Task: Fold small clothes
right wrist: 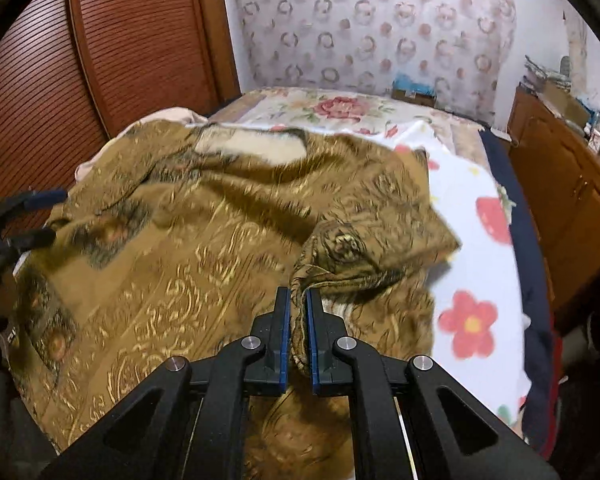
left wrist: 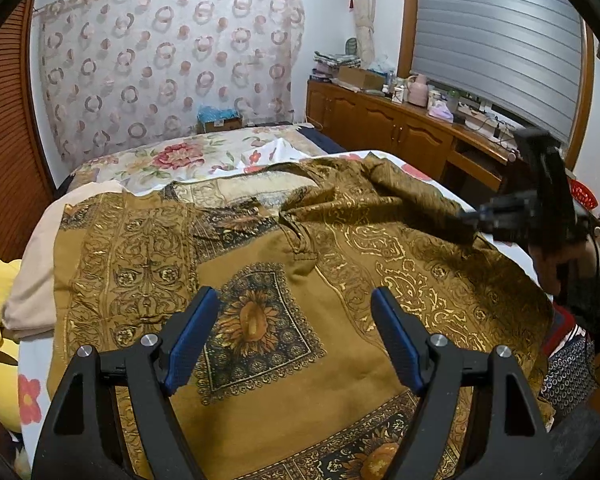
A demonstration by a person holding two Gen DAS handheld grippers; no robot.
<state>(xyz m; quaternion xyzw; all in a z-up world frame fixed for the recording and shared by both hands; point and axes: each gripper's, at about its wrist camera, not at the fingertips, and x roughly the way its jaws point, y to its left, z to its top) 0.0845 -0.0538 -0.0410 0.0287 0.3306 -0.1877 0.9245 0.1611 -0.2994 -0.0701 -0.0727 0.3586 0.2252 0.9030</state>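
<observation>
a fold of the brown garment [right wrist: 220, 220] is pinched by the right gripper [right wrist: 299, 296] at lower centre, left gripper [left wrist: 296, 296] held wide above it.

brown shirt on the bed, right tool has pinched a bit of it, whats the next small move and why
Probably carry the pinched fold across toward the middle of the brown shirt. The right tool is shut on a bunched edge lifted off the bed, while the left tool hovers open over the flat sunflower panel, gripping nothing.

1. mustard-gold garment [left wrist: 260, 248] with sunflower squares and gold scrollwork, spread mostly flat on the bed
2. its right edge [right wrist: 300, 308] is bunched, lifted and folding over the rest
</observation>
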